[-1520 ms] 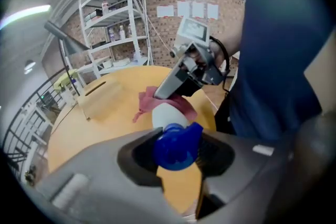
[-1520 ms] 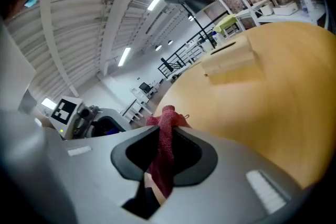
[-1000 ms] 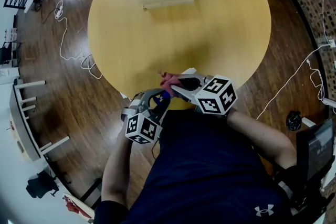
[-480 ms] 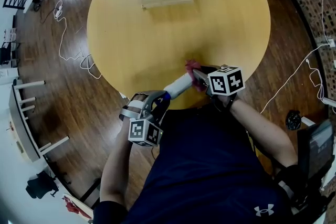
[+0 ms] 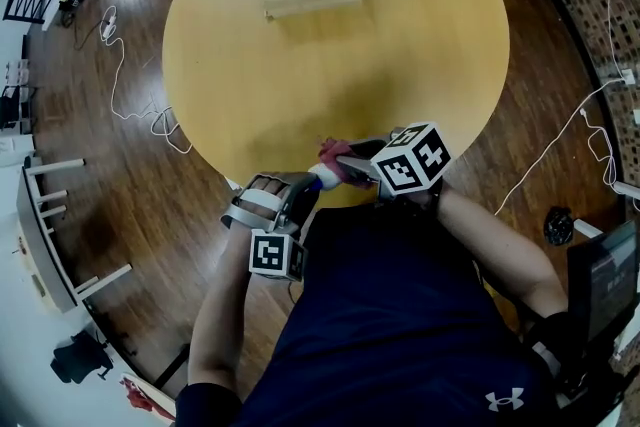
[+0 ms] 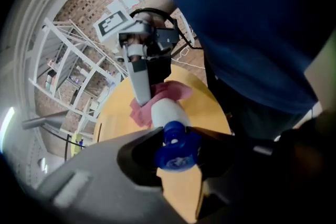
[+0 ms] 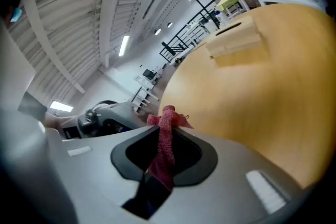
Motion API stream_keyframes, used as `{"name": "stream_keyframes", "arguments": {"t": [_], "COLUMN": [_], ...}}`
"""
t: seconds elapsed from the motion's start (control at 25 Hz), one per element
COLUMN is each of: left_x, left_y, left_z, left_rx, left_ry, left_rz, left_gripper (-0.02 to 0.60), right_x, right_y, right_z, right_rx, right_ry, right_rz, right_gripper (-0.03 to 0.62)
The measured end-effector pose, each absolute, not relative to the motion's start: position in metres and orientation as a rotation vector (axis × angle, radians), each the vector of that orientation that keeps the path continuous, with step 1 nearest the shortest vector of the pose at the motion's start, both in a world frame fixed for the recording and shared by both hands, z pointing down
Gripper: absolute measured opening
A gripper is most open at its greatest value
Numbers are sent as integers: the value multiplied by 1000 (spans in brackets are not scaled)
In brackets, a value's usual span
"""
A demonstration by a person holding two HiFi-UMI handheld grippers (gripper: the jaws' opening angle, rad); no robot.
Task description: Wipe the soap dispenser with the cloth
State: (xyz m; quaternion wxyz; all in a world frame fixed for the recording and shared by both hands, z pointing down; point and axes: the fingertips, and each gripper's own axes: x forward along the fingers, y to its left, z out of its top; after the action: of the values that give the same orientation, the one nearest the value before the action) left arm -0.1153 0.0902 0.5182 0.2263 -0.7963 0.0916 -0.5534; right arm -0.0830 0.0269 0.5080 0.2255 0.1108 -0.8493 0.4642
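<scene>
Only its own view shows my left gripper (image 6: 177,135) clamped on the soap dispenser (image 6: 165,112) by its blue pump (image 6: 173,152). My right gripper (image 7: 164,143) pinches the cloth (image 7: 168,118) tight — against the dispenser's white body.

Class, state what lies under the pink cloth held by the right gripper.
The cloth in the right gripper drapes over the far end of the soap dispenser, whose blue pump the left gripper grips. The stretch of white body beneath the cloth is covered.
</scene>
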Motion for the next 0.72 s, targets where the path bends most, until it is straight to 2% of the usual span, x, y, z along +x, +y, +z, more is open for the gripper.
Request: {"name": "stream_keyframes", "arguments": {"t": [0.16, 0.28, 0.44, 0.72], "left_x": [-108, -111, -129, -152], "left_y": [91, 87, 78, 75], "left_z": [513, 516, 529, 548], "left_rx": [-2282, -2483, -2802, -3236], "left_ry": [279, 399, 643, 1092], "left_rz": [-1493, -1477, -1443, -1220], "left_gripper": [140, 140, 140, 140], "right_x": [-28, -9, -37, -115], "right_y": [-1, -16, -17, 17], "right_z": [574, 580, 550, 527], "right_rx": [587, 745, 766, 497], "right_ry": [-2172, -2177, -2348, -2510], "right_rz": [1340, 1362, 1244, 891], "right_gripper": [71, 71, 72, 71]}}
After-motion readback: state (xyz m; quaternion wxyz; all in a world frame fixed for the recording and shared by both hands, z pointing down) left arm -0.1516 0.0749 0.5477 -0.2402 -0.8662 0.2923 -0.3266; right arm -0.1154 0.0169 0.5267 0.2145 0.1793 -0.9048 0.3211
